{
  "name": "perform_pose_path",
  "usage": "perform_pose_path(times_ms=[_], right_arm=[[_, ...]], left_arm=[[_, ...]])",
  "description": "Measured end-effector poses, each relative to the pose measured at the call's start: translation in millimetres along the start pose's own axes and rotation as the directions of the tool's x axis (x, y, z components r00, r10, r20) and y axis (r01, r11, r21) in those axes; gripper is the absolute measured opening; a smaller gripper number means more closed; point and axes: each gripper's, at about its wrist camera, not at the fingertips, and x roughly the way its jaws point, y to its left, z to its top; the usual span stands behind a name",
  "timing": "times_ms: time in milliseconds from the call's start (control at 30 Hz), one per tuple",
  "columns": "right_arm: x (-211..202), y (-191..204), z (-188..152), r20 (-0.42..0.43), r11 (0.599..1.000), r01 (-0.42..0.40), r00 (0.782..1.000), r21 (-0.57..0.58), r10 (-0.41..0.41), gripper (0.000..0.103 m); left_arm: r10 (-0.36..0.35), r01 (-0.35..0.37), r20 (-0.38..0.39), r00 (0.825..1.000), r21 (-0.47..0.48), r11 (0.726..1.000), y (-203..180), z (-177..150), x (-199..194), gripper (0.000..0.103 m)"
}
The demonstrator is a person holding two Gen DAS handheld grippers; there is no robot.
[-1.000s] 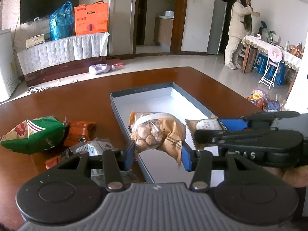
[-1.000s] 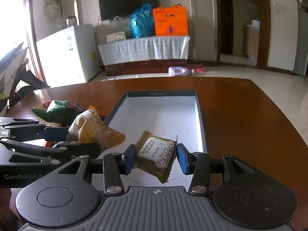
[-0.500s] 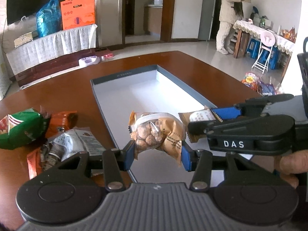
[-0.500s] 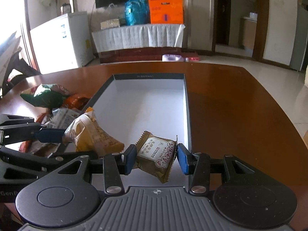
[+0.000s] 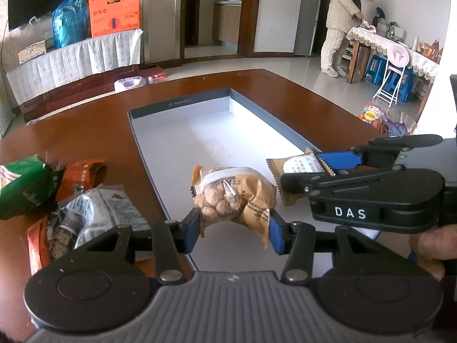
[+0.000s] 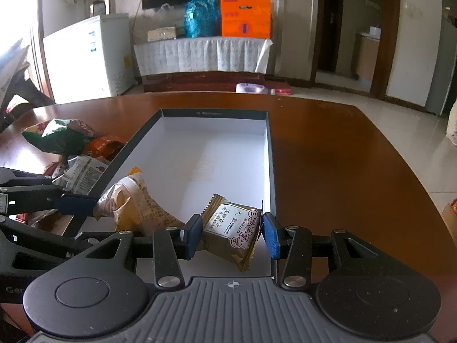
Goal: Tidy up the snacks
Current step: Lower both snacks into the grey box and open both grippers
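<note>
On the far left of the brown table [image 5: 85, 131] lies a loose heap of snacks: a green bag [image 5: 22, 185], an orange packet [image 5: 78, 173] touching it, and a grey-and-white printed wrapper [image 5: 100, 214] lying nearest the viewer. Just to the right of that heap sits the long, shallow box [image 5: 177, 104], dark grey outside and white inside, its floor bare through the middle and far end.

Over the box's near end, the left hand-held gripper [image 5: 234, 227] is clamped on a yellow-and-clear bag of nuts [image 5: 234, 194], the blue pads pressing in on both sides so the bag bulges above them. It hangs above the white floor, and I cannot tell whether it touches. From the right wrist view the same bag [image 6: 134, 203] leans across the box's left wall.

Just to its right, the right hand-held gripper [image 6: 232, 234] grips a small brown pastry packet with a white label [image 6: 232, 228], tilted, with one corner drooping toward the box floor beside the right wall. In the left wrist view that packet [image 5: 297, 171] sticks out from the right gripper's blue pad, close beside the nut bag.

Far right in the background, a person in pale clothes [image 5: 340, 23] stands at a cloth-covered table [image 5: 394, 48].
</note>
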Motion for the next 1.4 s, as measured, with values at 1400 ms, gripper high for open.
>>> perform_pose_path(times_ms=[1400], right_arm=[[-24.6, -7.3, 7.3, 0.126, 0.996, -0.015, 0.992, 0.093, 0.003, 0.062]], left_arm=[[-0.091, 0.089, 0.066, 0.994, 0.034, 0.995, 3.0, 0.9, 0.3, 0.085]])
